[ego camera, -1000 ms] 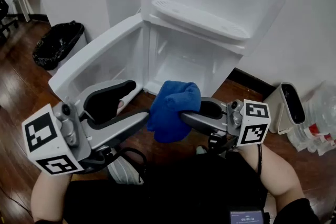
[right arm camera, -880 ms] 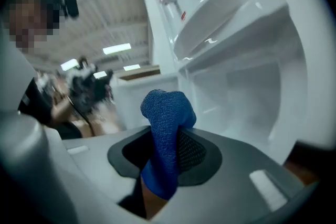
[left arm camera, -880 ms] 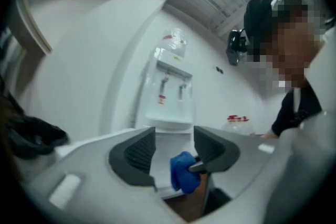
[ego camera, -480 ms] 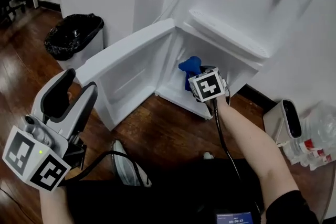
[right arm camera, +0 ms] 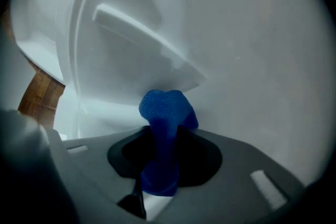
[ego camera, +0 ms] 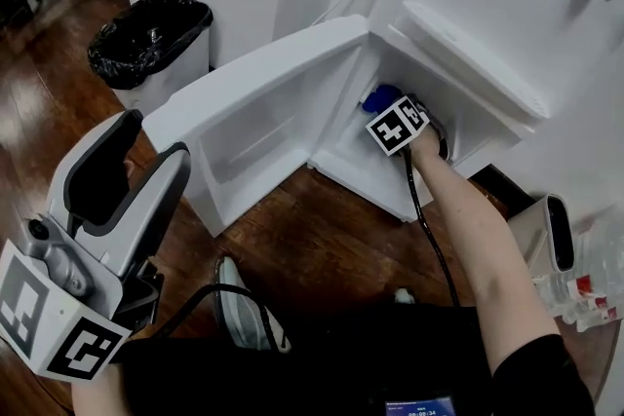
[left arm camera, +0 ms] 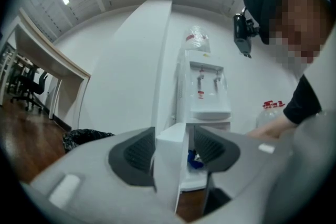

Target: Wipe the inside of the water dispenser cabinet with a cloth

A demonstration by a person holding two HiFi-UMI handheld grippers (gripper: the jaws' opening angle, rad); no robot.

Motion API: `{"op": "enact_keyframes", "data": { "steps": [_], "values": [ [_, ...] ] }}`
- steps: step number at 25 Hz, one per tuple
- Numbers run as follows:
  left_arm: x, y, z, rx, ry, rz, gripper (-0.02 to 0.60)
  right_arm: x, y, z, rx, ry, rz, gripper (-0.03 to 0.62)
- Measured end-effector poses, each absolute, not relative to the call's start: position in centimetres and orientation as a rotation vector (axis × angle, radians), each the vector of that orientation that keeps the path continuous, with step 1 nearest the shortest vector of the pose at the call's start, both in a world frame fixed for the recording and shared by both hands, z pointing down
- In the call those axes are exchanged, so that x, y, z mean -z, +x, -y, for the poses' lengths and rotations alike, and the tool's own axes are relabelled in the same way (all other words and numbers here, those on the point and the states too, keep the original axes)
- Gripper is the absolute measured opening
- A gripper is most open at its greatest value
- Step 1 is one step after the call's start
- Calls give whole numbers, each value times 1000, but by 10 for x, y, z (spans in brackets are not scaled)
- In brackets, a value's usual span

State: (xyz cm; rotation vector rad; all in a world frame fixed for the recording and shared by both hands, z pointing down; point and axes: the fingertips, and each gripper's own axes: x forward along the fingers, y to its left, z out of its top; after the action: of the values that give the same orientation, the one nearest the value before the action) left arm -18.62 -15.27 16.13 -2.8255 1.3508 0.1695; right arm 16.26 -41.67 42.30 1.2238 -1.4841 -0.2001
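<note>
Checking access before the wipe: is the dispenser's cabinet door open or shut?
Open. The cabinet door stands swung wide to the left, and the right gripper holds the blue cloth inside the cabinet.

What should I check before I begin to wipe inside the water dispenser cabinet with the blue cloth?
1. Cabinet door open wide: ok.
2. Blue cloth clamped between the jaws of the right gripper: ok.
3. Right gripper reaching inside the cabinet: ok.
4. Cloth pressed on an inner wall: cannot tell.
5. Left gripper open, empty and apart from the door: ok.
</note>
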Motion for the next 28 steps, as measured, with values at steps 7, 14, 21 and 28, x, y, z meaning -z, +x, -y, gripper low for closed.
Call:
{"op": "enact_keyframes", "data": {
  "steps": [7,14,21,28],
  "values": [
    [-164,-183,156,-146,-2808,-1365,232,-466,142,428,226,1012,1499,116],
    [-165,-184,156,-176,-2850,-1368,232,-479,96,355,23,701,1751,112],
    [-160,-184,148,-230,-2872,-1357,232,-445,88,333,-447,1116,2128,112],
    [-157,-184,150,-245,-2852,-1369,220,-401,172,416,-404,1936,2193,112]
  ]
}}
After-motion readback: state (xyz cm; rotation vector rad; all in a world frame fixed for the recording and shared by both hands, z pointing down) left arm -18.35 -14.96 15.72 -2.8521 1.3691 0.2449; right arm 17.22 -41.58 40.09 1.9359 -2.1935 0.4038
